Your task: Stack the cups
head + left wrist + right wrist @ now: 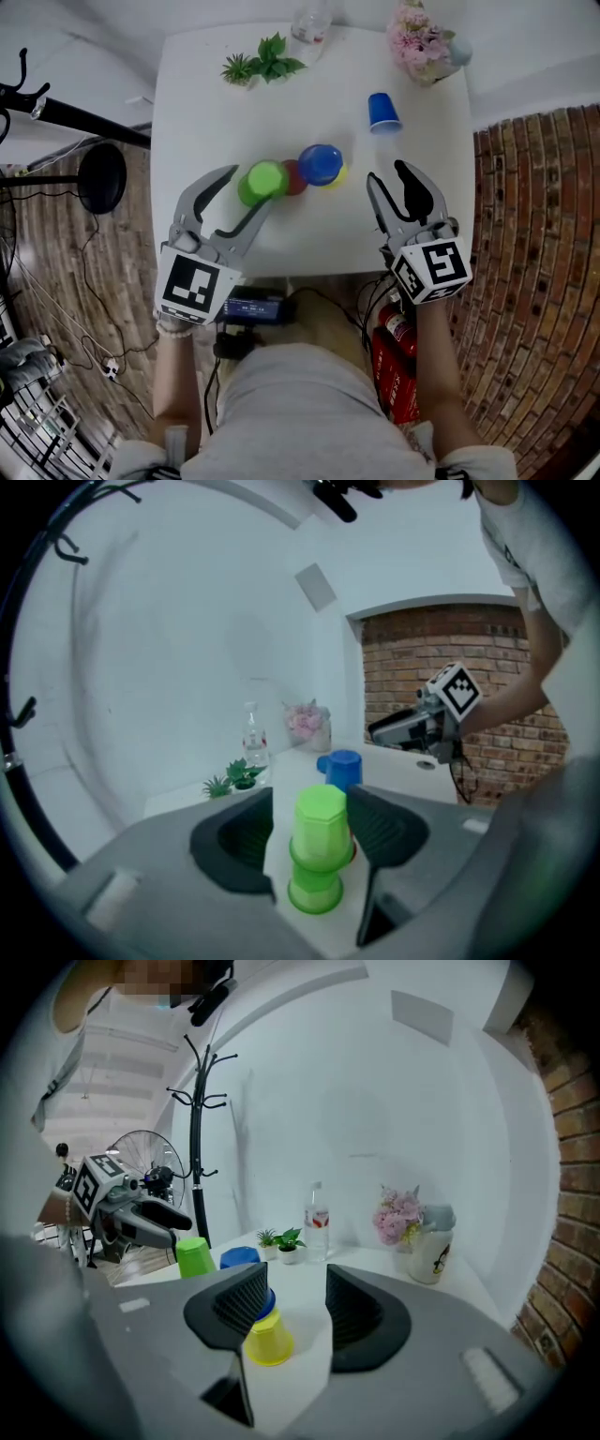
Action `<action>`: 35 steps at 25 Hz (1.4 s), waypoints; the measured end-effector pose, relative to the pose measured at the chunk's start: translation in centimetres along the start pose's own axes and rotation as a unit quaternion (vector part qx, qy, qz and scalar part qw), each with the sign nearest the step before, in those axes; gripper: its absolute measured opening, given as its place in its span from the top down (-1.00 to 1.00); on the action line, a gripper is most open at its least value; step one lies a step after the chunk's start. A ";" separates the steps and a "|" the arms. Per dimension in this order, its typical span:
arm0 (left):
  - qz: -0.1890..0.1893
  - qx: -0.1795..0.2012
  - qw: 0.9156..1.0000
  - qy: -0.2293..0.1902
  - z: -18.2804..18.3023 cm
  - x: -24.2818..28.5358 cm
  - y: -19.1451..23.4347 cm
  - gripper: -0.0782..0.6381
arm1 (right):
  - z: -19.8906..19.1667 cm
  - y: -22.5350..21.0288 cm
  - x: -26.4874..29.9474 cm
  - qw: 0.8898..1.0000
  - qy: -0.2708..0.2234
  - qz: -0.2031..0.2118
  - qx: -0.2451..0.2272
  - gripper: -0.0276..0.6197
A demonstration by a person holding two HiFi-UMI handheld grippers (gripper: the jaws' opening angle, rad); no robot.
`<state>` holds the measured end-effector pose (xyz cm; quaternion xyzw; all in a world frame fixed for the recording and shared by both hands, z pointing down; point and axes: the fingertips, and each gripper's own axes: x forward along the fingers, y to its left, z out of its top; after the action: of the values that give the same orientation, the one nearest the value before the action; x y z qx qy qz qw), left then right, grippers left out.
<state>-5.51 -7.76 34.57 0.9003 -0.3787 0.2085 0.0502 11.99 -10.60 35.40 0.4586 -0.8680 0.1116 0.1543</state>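
Left claw (311, 799) stood wide open around my green plastic cup stack (319, 850), toward the white table's (216, 112) front edge, gripping nothing. Release seemed done; next I needed the lone blue plastic cup (382, 112).

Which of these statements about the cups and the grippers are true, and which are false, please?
1. The green cups stand between the jaws of the left gripper. True.
2. A blue cup sits on top of the yellow cup. True.
3. The right gripper is shut on the yellow cup. False: its jaws stand apart and grip nothing.
4. The lone blue cup touches the green cups. False: it stands apart from them, nearer the flowers.
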 end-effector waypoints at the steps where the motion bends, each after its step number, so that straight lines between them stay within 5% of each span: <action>1: 0.009 -0.007 1.000 -0.005 0.0 -0.4 0.3 0.11 | 0.1 -0.9 0.4 1.000 0.014 0.005 0.010 0.30; 8: 0.062 -0.064 0.996 0.001 -0.8 -2.2 1.4 0.12 | -0.3 -5.5 4.6 0.980 0.137 0.079 0.125 0.29; 16: 0.105 -0.077 0.991 0.013 -2.2 -3.9 1.5 0.13 | -1.1 -10.8 11.1 0.947 0.243 0.061 0.202 0.29; 21: 0.119 -0.087 0.989 0.025 -3.1 -4.6 1.3 0.13 | -3.7 -13.8 14.2 0.926 0.317 0.030 0.202 0.21; 35: 0.136 -0.081 0.987 0.030 -4.2 -5.2 1.4 0.13 | -9.2 -13.6 16.2 0.872 0.457 0.047 0.168 0.18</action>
<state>-11.15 -4.30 36.18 0.8266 -0.5120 0.2086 0.1053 16.22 -27.37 50.60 0.3343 -0.6893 0.4599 0.4490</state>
